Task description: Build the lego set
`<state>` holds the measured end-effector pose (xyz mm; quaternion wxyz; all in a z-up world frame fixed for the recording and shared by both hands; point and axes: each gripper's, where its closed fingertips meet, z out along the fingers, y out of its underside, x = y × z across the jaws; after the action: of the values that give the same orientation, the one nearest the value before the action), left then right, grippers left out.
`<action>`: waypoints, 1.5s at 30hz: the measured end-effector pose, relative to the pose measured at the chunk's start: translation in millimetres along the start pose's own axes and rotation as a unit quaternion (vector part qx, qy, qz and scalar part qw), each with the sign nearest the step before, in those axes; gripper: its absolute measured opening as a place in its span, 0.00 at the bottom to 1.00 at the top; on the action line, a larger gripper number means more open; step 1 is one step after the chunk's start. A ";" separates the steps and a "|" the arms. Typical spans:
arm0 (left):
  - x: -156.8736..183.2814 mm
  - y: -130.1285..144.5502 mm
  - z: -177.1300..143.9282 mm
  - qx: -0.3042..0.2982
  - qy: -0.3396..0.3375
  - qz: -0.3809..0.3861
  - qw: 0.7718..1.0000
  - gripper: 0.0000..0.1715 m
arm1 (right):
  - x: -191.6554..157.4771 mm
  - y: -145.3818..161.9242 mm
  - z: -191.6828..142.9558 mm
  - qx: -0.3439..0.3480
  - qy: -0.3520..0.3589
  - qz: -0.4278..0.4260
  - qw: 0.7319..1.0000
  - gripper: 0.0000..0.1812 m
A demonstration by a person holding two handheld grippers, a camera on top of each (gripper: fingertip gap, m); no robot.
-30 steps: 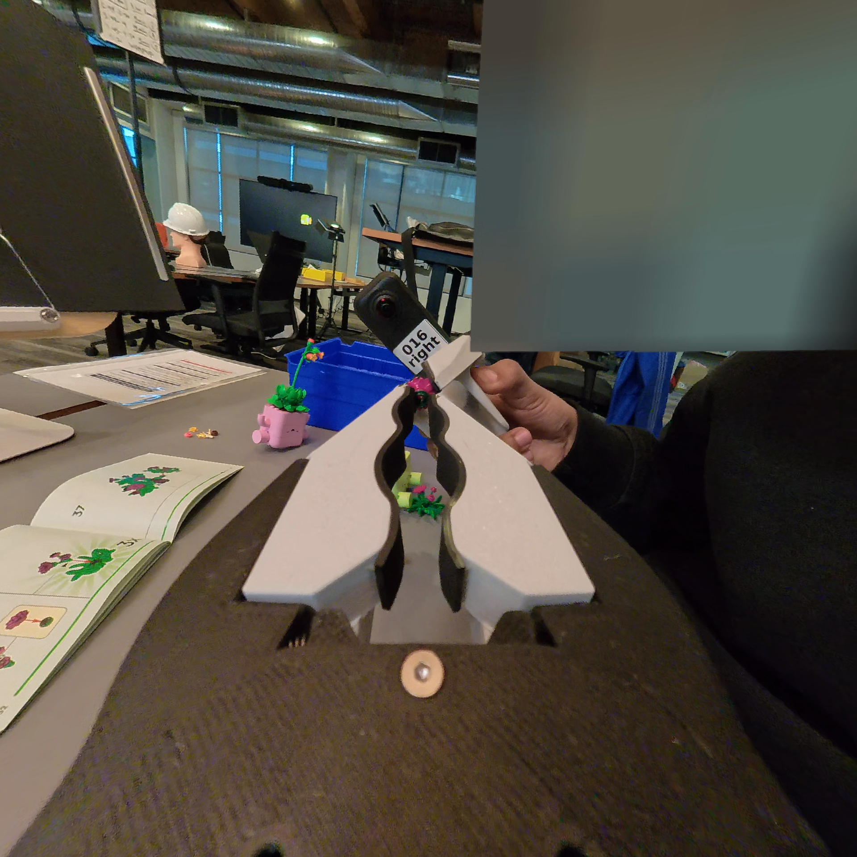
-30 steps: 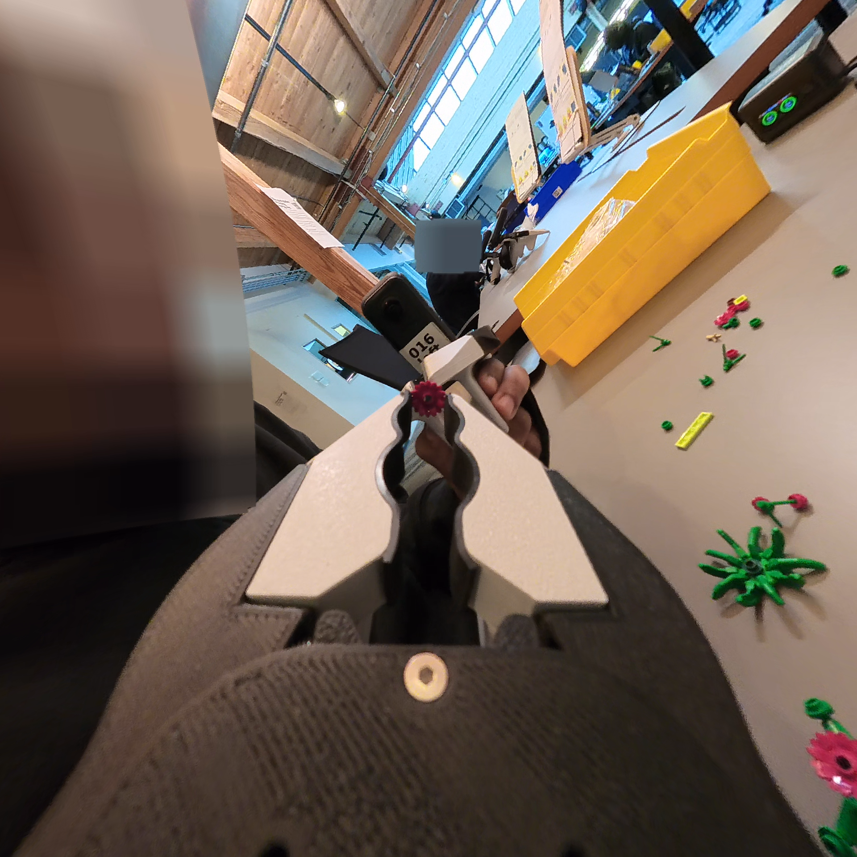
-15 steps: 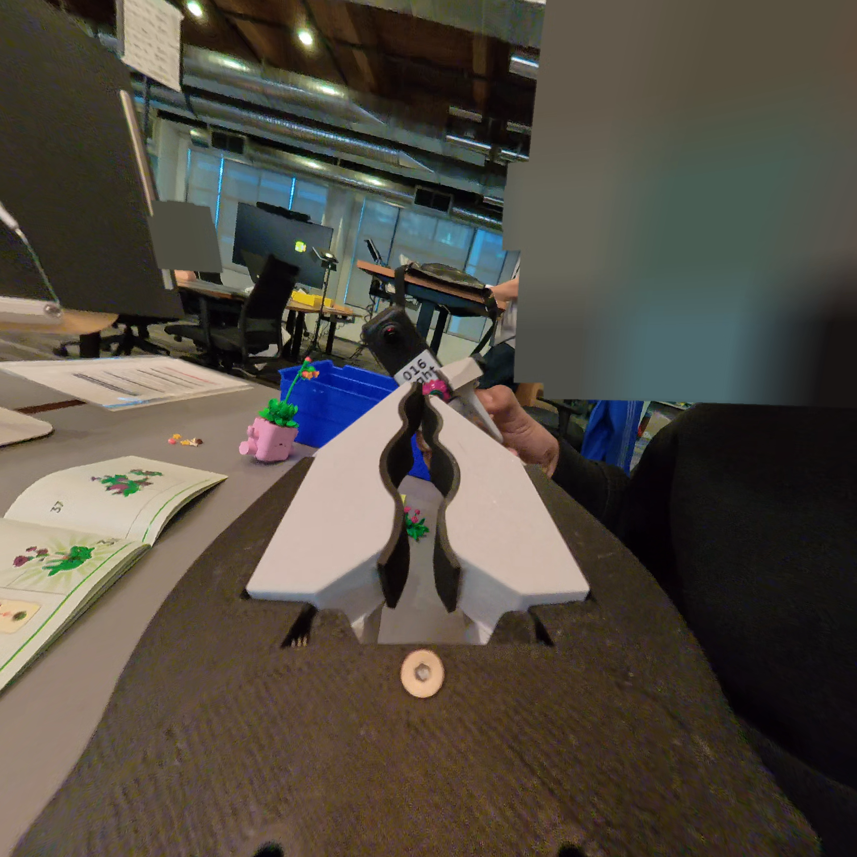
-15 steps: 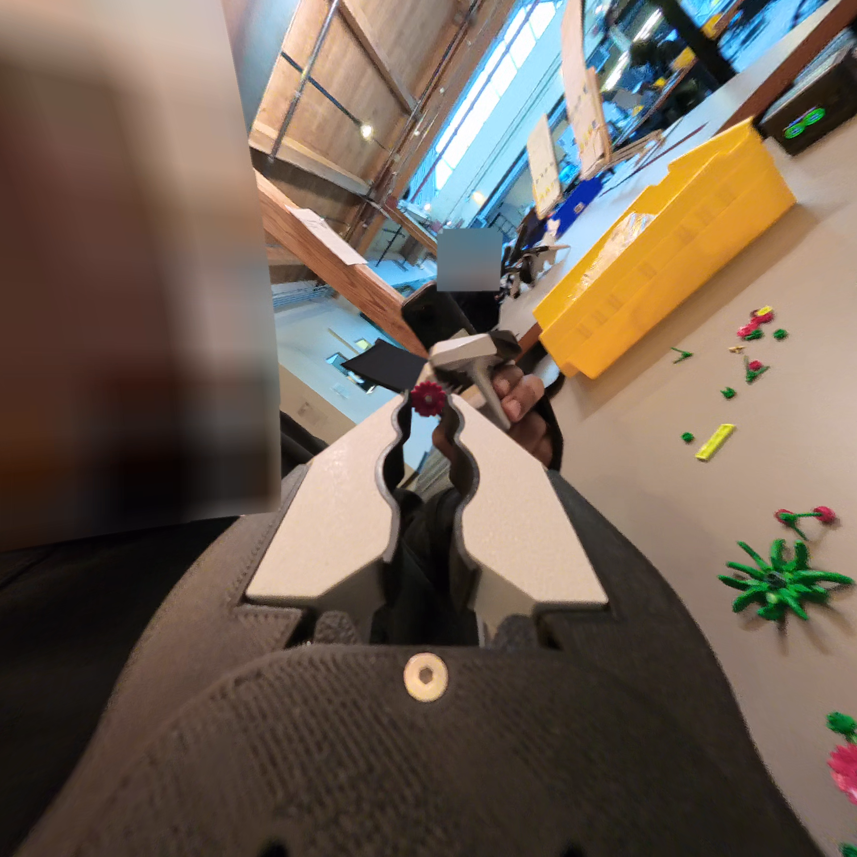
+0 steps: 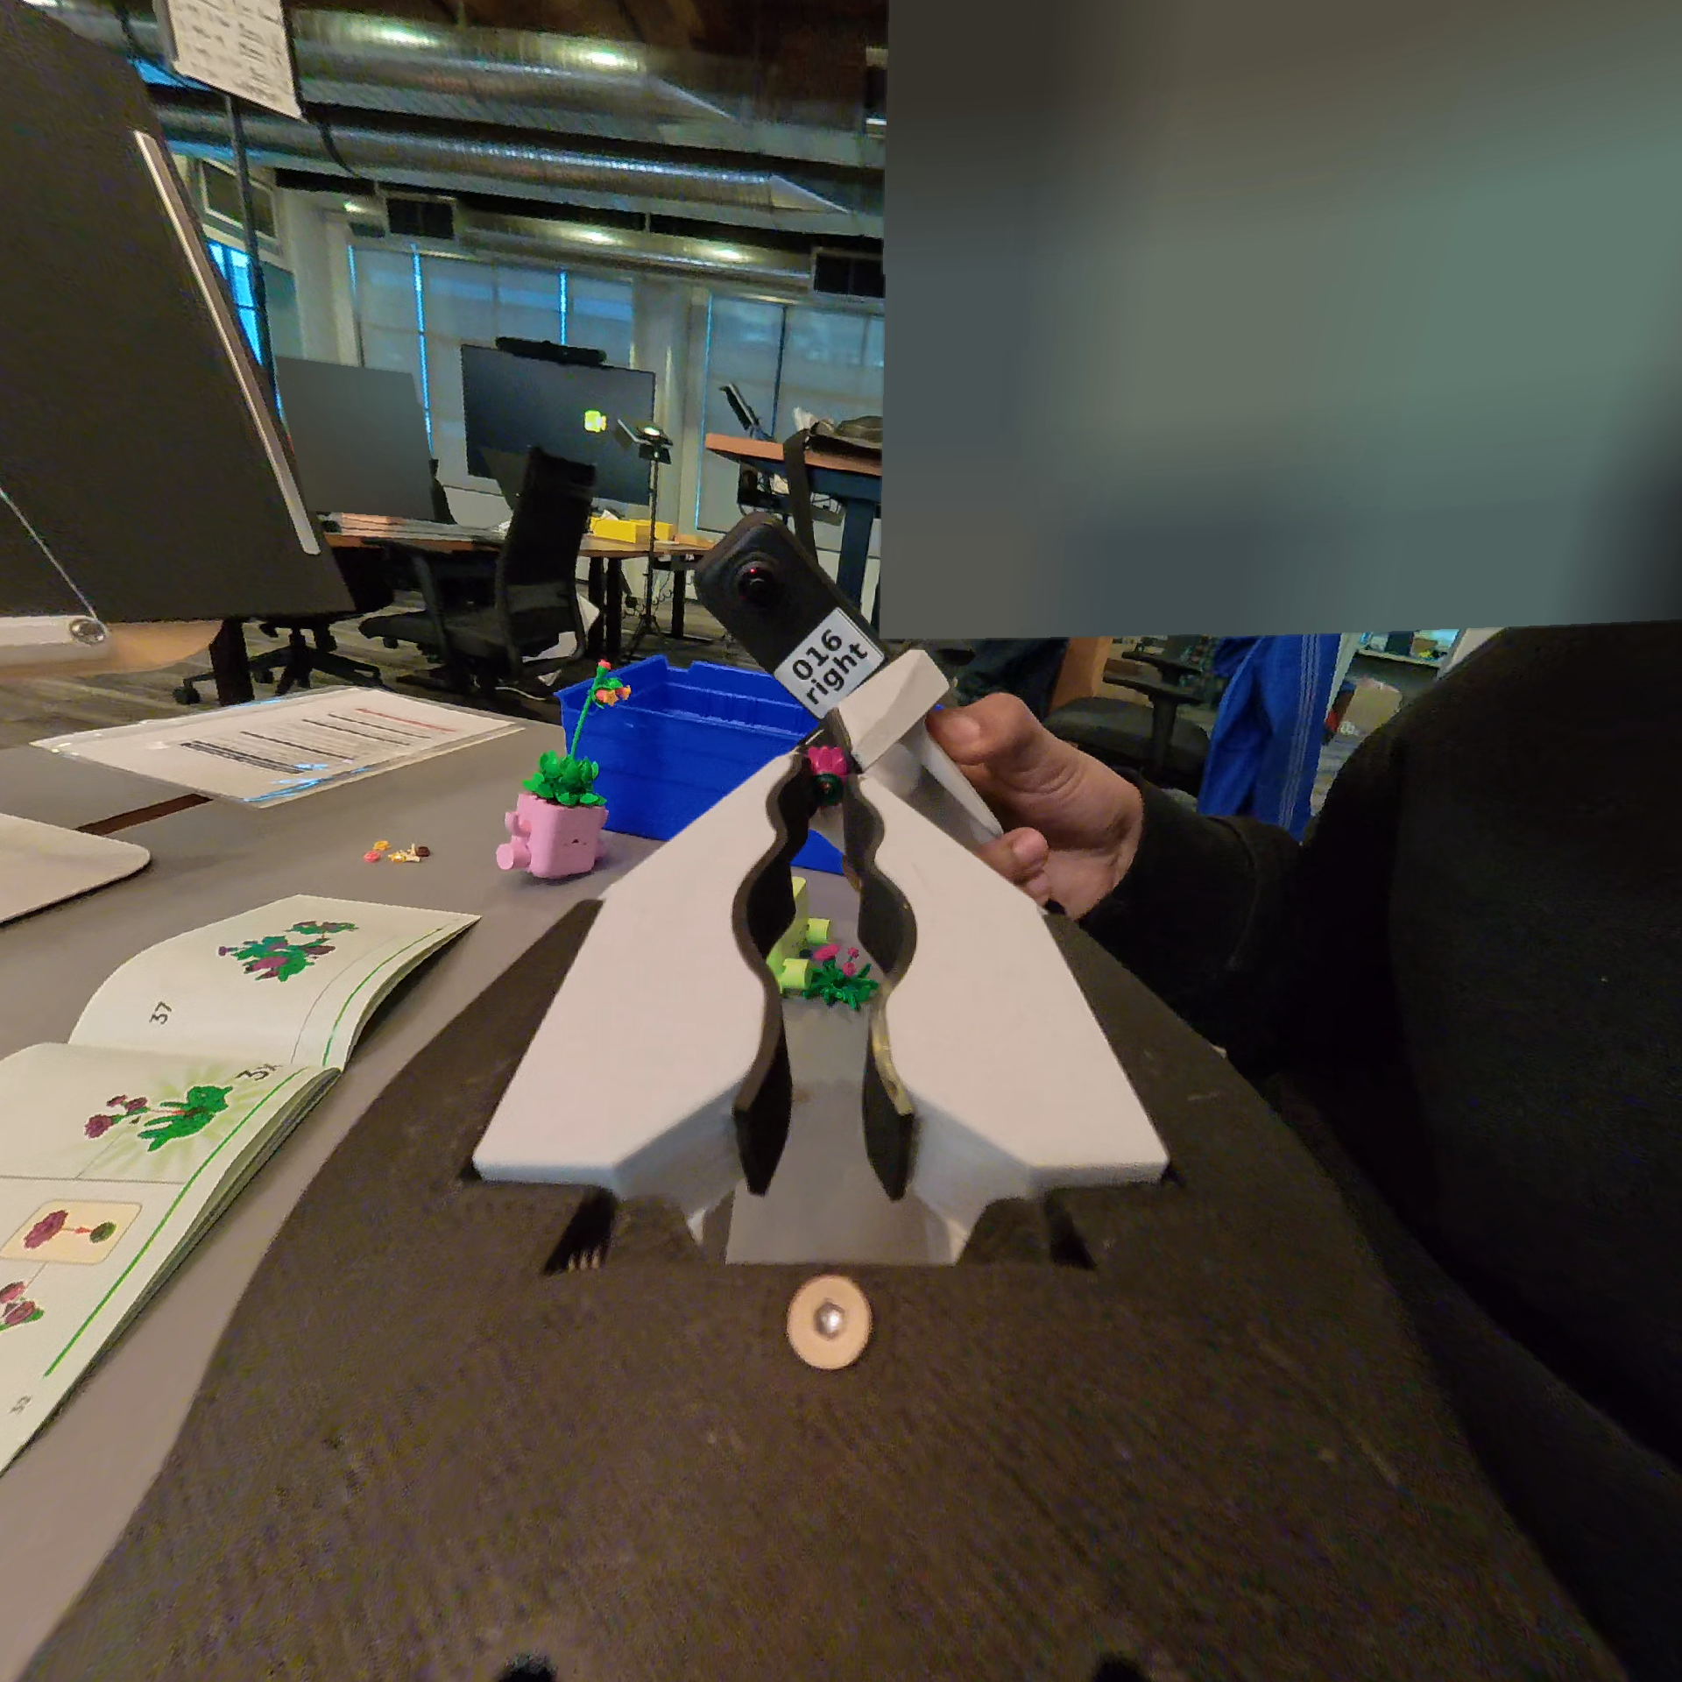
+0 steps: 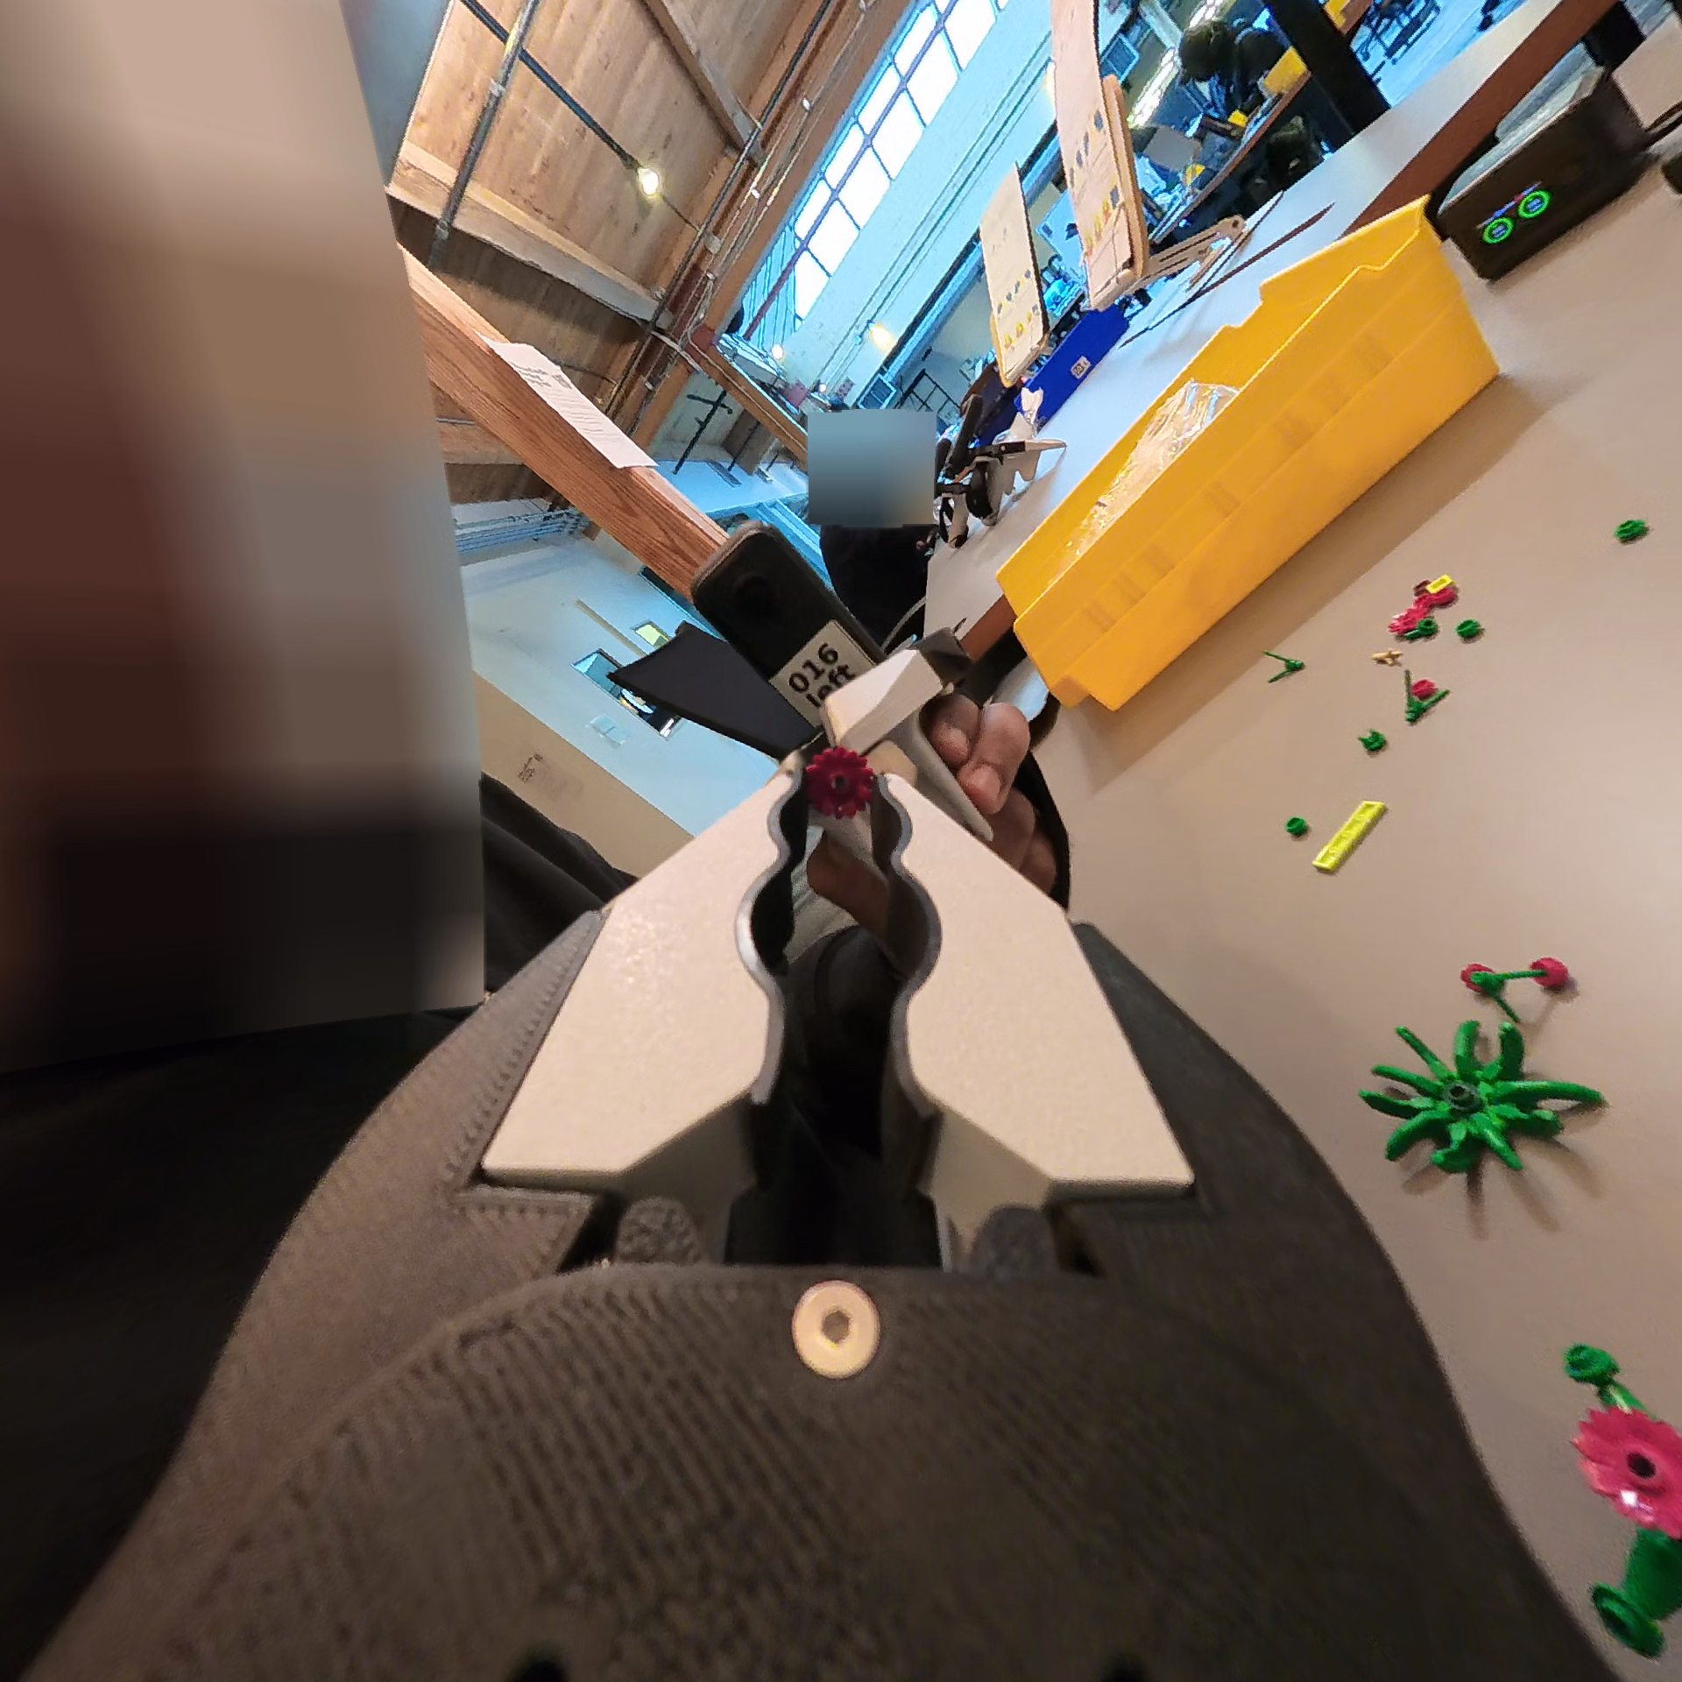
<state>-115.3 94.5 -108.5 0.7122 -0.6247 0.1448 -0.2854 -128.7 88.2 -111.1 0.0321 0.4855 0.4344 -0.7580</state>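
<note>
Small magenta flower piece (image 6: 839, 781) w/ toothed petals sits pinched at tips of right tool (image 6: 842, 785), face toward cam; in left wrist view same flower (image 5: 826, 763) shows magenta over dark green base, at tips of left tool (image 5: 826, 774) too.

Pink lego pot (image 5: 553, 839) stands upright on table (image 5: 273, 856), green leaves on top, thin green stem w/ orange-pink bloom.

Loose on table: green spiky leaf piece (image 6: 1473, 1099), twin-bud stem (image 6: 1513, 978), yellow-green flat bar (image 6: 1349, 835), big pink flower (image 6: 1634, 1467).
</note>
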 end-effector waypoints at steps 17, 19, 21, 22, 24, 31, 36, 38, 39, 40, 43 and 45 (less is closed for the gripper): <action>-30.5 -13.6 -31.8 0.040 -0.038 -0.061 0.997 0.00 | -5.3 -23.3 -36.0 0.067 0.034 -0.049 0.996 0.06; -28.6 -8.2 -24.6 0.037 -0.036 -0.050 0.997 0.00 | -6.2 -21.6 -32.7 0.066 0.024 -0.047 0.996 0.06; -16.3 -0.4 -10.5 0.014 -0.022 -0.024 0.999 0.00 | -1.5 -14.8 -25.8 0.049 0.024 -0.039 0.998 0.06; -9.6 2.3 -4.0 0.004 -0.016 -0.008 1.000 0.04 | 0.4 -12.0 -22.7 0.043 0.022 -0.031 0.998 0.07; -2.7 5.7 4.4 -0.009 -0.024 0.021 0.999 0.08 | 3.6 -7.7 -17.7 0.035 0.020 -0.017 0.999 0.06; -3.7 9.8 4.6 -0.025 -0.033 0.036 0.998 0.03 | 7.2 1.7 -8.1 0.010 0.017 0.001 1.000 0.06; -2.9 12.0 5.2 -0.033 -0.030 0.043 0.998 0.03 | 8.8 5.2 -7.3 -0.003 0.010 0.022 1.000 0.07; -3.7 14.5 7.2 -0.040 -0.031 0.041 0.998 0.03 | 10.6 5.7 -9.7 -0.009 0.011 0.030 0.999 0.07; -4.9 15.6 8.7 -0.043 -0.034 0.036 0.998 0.03 | 12.1 5.1 -11.4 -0.012 0.018 0.028 0.999 0.07; -4.9 15.4 9.4 -0.042 -0.033 0.032 0.998 0.03 | 12.6 4.5 -12.3 -0.015 0.023 0.029 0.999 0.06; -2.9 11.6 6.8 -0.039 -0.026 0.023 0.999 0.02 | 9.5 4.4 -9.5 -0.028 0.028 0.034 0.999 0.07; -1.4 6.6 5.0 -0.033 -0.026 0.018 0.999 0.02 | 5.3 2.7 -6.3 -0.030 0.031 0.025 0.999 0.07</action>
<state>-112.1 99.7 -114.3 0.7001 -0.6521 0.1466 -0.2511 -125.7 92.9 -117.8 0.0523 0.5184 0.4458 -0.7279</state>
